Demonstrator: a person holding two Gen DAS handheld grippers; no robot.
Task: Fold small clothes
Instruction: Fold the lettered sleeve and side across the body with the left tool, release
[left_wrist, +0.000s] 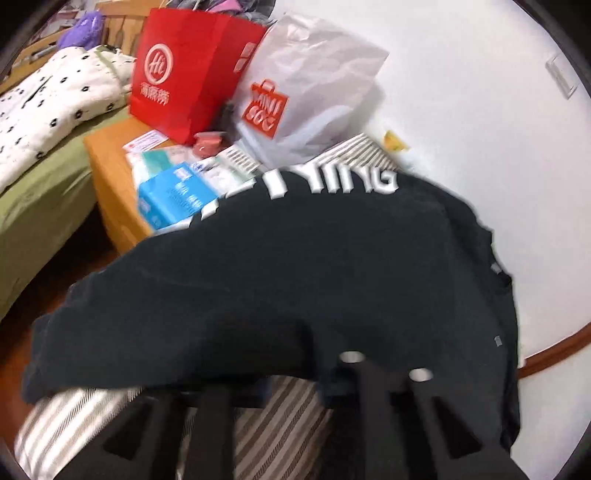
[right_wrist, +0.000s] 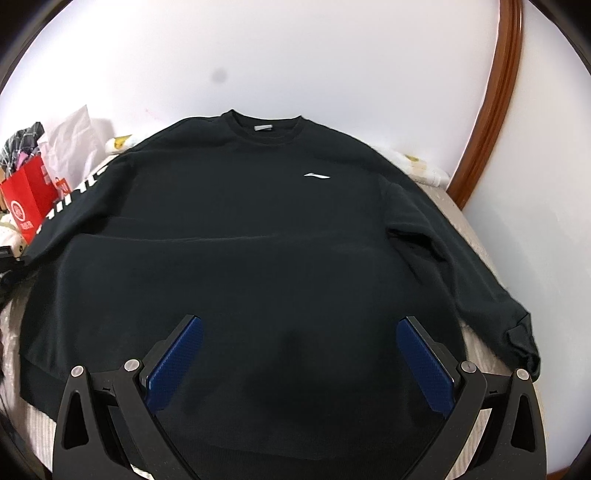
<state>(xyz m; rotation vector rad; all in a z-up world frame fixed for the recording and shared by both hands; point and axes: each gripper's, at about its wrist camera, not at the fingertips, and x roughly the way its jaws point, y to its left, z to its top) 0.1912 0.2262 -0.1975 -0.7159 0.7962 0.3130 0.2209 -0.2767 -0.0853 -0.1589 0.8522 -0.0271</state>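
left wrist view: the left gripper (left_wrist: 295, 373) has its fingers drawn close together low in the picture, and the black cloth of the sweatshirt (left_wrist: 295, 266) lies over and around their tips. it reads as clenched on the left sleeve, though blur hides the pads themselves. white lettering (left_wrist: 332, 182) runs along that sleeve, which drapes over the left edge of the striped bed (left_wrist: 280, 417).

right wrist view: the sweatshirt (right_wrist: 258, 240) lies flat and face up on the bed, collar (right_wrist: 264, 127) toward the wall (right_wrist: 295, 55), small white logo (right_wrist: 317, 175) on the chest. its right sleeve (right_wrist: 461, 258) runs down along the bed's right edge, the cuff near the lower right corner. the right gripper (right_wrist: 299, 350) hangs above the hem area with its blue pads (right_wrist: 177, 362) spread wide and nothing between them, released.

beyond the bed's left edge stand a red bag (left_wrist: 192, 70) and a white bag (left_wrist: 310, 96), with a blue packet (left_wrist: 173, 199) on an orange stand (left_wrist: 110, 177).

step in hand, as i judge it: the first fold, bringing the left sleeve in across the body. next move calls for lifting the sleeve clear of the bed's edge and laying it flat over the chest without dragging the body out of square; the right gripper would then take the right sleeve likewise.
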